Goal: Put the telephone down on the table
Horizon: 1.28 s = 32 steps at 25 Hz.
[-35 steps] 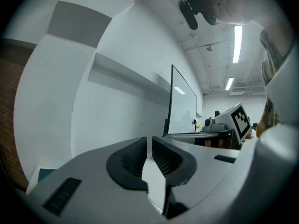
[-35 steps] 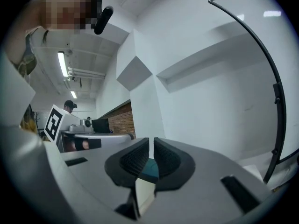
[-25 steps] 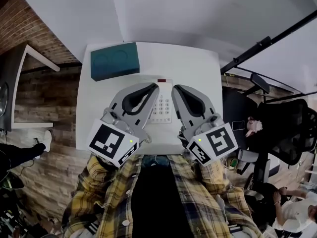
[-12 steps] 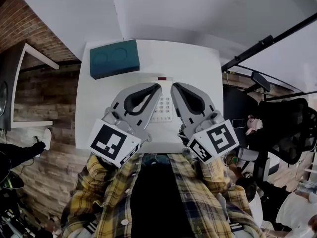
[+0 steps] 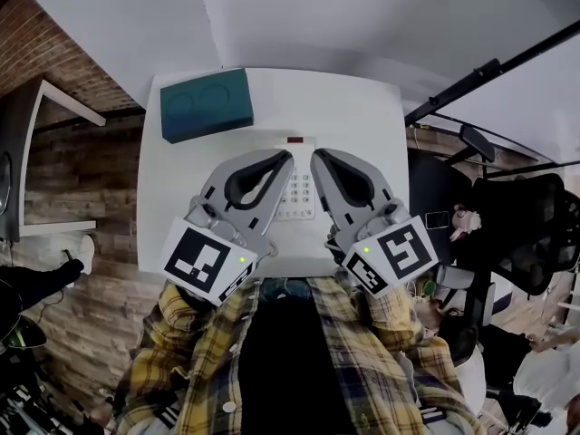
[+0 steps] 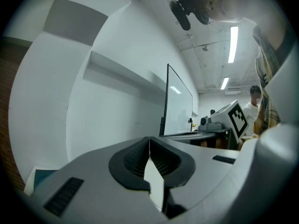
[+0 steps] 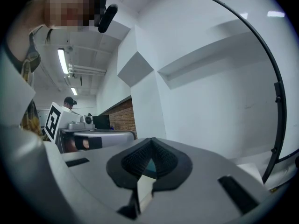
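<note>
A white telephone with a grey keypad and a small red light lies on the white table, in the head view's middle. Most of its body is hidden under the two grippers. My left gripper hovers over the phone's left side with its jaws shut and nothing between them. My right gripper hovers over the phone's right side, also shut and empty. In the left gripper view the left gripper has its pads pressed together, pointing at a white wall. The right gripper looks the same in its own view.
A teal box with two round hollows sits at the table's far left corner. A brick wall and a shelf are on the left. A black office chair and a black pole stand to the right. A person's plaid shirt fills the bottom.
Both grippers stay shut and hold their place over the telephone. The whole scene has only drifted a little upward in the head view.
</note>
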### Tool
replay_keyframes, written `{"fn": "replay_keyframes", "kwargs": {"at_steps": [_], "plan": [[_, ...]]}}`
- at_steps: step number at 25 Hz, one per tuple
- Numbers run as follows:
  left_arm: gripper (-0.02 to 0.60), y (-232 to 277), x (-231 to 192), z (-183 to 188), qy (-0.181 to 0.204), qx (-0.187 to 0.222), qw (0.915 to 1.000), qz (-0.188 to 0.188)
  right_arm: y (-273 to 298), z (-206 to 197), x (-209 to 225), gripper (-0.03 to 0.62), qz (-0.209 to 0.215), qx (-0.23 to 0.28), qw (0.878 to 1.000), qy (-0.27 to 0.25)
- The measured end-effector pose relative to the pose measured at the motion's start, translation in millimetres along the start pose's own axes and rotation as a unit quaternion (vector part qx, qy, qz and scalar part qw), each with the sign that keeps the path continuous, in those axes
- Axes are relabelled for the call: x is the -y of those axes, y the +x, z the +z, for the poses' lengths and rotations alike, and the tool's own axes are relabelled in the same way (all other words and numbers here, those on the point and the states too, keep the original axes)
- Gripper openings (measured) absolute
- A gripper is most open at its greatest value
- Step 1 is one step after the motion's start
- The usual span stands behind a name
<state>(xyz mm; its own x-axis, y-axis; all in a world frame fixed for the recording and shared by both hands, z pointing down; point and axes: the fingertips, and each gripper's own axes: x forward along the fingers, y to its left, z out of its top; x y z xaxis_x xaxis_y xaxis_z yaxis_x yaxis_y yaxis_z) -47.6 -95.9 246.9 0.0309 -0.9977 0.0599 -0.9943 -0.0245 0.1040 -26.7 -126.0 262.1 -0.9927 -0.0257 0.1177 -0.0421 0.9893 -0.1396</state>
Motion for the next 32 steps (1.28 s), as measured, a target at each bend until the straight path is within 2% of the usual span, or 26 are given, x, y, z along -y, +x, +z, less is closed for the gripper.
{"fn": "replay_keyframes", "kwargs": {"at_steps": [32], "plan": [[0.018, 2.6, -0.8, -8.1, -0.008, -0.004, 1.0000, 0.000, 0.5, -5.3, -0.7, 0.023, 0.004, -0.013, 1.000, -0.004]]}}
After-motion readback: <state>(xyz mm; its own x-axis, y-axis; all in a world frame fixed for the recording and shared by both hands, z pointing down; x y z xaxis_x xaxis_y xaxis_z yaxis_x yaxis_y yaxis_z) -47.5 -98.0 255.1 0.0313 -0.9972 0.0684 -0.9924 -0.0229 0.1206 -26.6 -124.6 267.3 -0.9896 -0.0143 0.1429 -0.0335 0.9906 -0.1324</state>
